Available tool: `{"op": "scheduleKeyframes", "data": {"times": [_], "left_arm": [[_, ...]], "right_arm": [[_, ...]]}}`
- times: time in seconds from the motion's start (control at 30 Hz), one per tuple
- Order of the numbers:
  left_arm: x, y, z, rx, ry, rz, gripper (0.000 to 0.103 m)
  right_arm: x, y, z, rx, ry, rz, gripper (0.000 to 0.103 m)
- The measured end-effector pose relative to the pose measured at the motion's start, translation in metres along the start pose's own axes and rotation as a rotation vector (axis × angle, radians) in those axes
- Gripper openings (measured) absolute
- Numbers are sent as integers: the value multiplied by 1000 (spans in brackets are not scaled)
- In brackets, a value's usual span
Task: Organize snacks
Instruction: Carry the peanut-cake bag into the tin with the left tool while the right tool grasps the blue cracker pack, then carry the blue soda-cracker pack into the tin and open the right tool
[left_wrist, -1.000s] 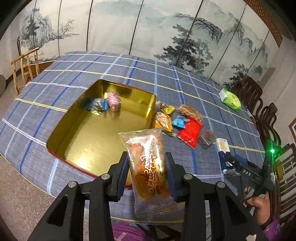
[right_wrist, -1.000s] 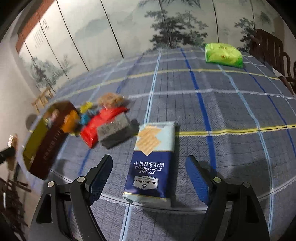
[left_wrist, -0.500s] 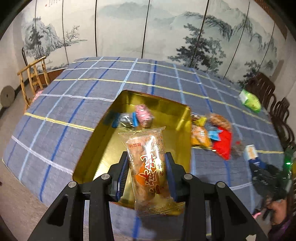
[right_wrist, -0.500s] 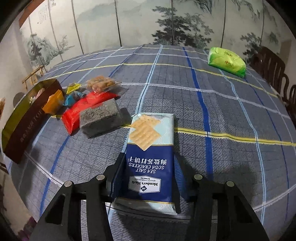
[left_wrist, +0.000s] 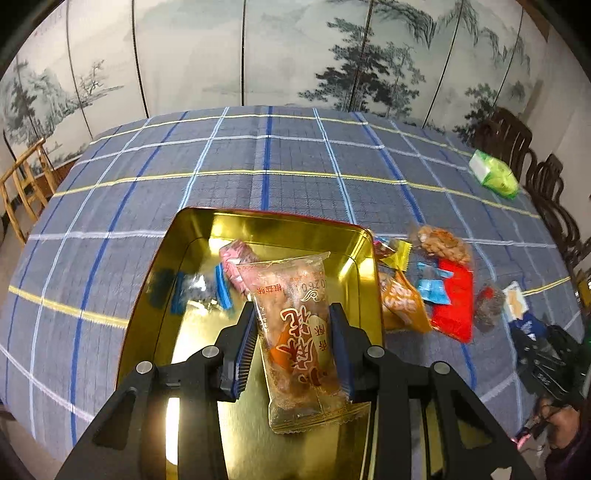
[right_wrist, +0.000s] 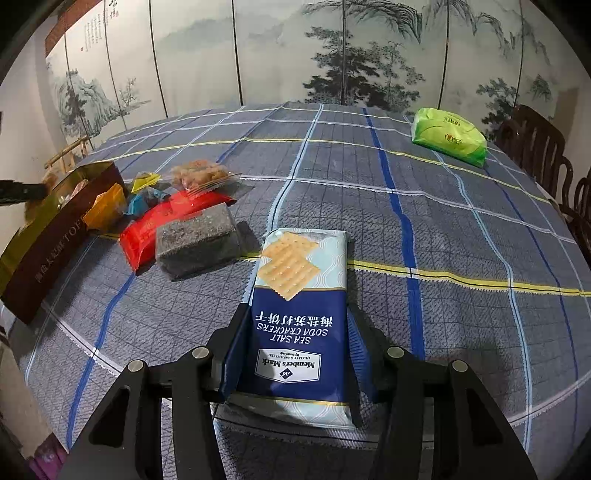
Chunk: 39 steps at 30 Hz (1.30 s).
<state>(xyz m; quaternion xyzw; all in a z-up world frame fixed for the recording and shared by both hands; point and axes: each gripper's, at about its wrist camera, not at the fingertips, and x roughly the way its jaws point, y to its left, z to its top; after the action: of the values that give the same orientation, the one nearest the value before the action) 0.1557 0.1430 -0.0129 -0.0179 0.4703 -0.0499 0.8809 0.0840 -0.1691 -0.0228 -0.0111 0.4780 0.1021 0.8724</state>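
My left gripper (left_wrist: 293, 343) is shut on a clear pastry packet with red writing (left_wrist: 295, 332) and holds it above the gold tin (left_wrist: 280, 229). A pink snack (left_wrist: 232, 254) and a blue-ended snack (left_wrist: 199, 291) lie inside the tin. My right gripper (right_wrist: 295, 350) is shut on the blue soda cracker pack (right_wrist: 299, 306), which rests on the checked tablecloth. Loose snacks lie right of the tin: an orange packet (left_wrist: 402, 302), a red packet (left_wrist: 452, 306), a grey sesame bar (right_wrist: 195, 240) and a nut bar (right_wrist: 199, 173).
The tin's brown side (right_wrist: 48, 251) shows at the left of the right wrist view. A green tissue pack (right_wrist: 448, 136) lies at the far right of the table. Dark wooden chairs (left_wrist: 509, 140) stand along the right edge, a light wooden chair (left_wrist: 26, 181) at the left.
My left gripper has carried the pastry packet leftward and forward over the tin. My right gripper has closed from open onto the cracker pack.
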Motion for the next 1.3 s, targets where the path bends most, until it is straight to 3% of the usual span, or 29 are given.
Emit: {"op": "scheduleKeyframes", "data": {"times": [0.43,1.0,1.3], "left_arm": [[38,-13,17,33,51,31,35],[-16,-42,-4,92,-75,149,44],[-32,-45,-19,57,-89,154,52]], "right_arm": [[0,-1,0,4,0,4,51],[1,0,3,18,31,8,51],[-11,-3,0,121,79,106,51]]}}
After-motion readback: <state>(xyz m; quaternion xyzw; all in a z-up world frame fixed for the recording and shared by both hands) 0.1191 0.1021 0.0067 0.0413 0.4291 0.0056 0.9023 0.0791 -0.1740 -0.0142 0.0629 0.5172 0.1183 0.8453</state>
